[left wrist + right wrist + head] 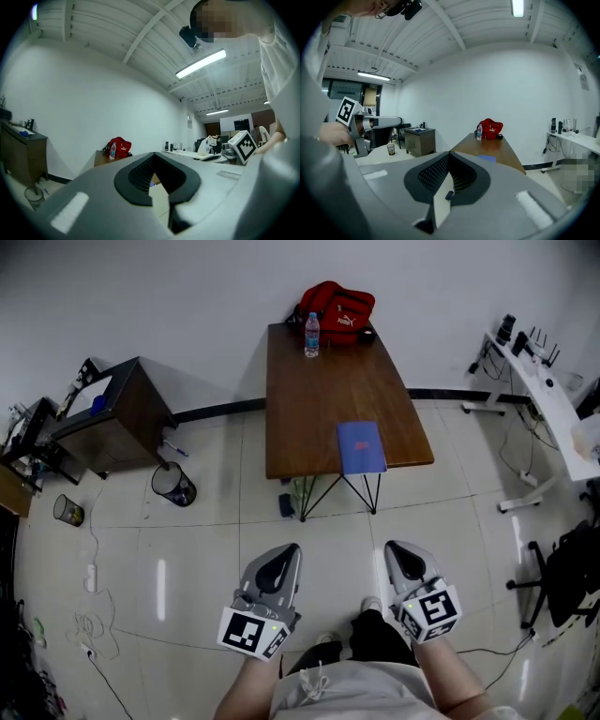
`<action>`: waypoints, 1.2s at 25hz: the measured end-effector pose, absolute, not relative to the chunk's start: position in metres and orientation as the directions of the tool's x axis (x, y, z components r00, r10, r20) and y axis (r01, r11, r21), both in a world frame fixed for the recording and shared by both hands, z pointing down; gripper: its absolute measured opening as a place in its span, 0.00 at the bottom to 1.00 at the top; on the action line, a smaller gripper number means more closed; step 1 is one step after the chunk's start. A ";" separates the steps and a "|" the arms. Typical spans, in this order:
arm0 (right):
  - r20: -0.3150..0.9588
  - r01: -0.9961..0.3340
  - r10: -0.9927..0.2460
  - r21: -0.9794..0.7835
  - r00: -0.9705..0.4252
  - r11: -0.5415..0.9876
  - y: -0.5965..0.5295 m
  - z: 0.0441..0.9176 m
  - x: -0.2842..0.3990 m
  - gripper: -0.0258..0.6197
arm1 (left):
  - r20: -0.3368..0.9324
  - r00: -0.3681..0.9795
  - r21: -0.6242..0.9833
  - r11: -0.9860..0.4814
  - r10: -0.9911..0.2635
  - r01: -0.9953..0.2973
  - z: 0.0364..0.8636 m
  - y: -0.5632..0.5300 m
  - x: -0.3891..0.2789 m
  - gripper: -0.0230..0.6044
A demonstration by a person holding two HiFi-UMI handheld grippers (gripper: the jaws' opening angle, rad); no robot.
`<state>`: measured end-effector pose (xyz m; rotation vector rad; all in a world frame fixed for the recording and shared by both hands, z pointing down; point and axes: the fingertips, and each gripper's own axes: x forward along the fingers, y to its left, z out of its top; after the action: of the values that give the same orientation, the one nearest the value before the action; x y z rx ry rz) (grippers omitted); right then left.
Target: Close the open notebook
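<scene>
A blue notebook (361, 447) lies flat with its cover shut at the near edge of the brown wooden table (319, 381). In the right gripper view the notebook (486, 158) shows as a blue patch on the table (499, 146). Both grippers are held close to the person's body, well short of the table and over the floor. My left gripper (281, 554) is shut with nothing in it, its jaws (157, 180) meeting in a V. My right gripper (401, 551) also looks shut and empty, pointing towards the table (447, 183).
A water bottle (311, 336) and a red bag (337, 310) sit at the table's far end. A dark cabinet (117, 413) and a bin (173, 486) stand to the left. A white desk (553, 409) and a chair (562, 577) are at the right.
</scene>
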<state>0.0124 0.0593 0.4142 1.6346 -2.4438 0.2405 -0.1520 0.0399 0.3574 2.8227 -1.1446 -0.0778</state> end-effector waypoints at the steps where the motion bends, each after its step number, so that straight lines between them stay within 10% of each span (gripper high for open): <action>1: 0.247 -0.926 -0.895 -0.024 -0.372 0.378 0.067 0.412 0.010 0.05 | -0.018 0.717 0.103 -0.714 -0.697 -0.692 0.355 0.048 -0.155 0.05; 30: 0.166 -0.891 -0.878 -0.005 -0.448 0.454 0.156 0.376 0.052 0.05 | -0.031 0.717 0.093 -0.716 -0.697 -0.692 0.329 0.134 -0.079 0.05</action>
<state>0.0523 0.1563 0.3762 1.5664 -2.5575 0.1379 -0.0794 0.1340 0.3294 2.8412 -1.1514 -0.0978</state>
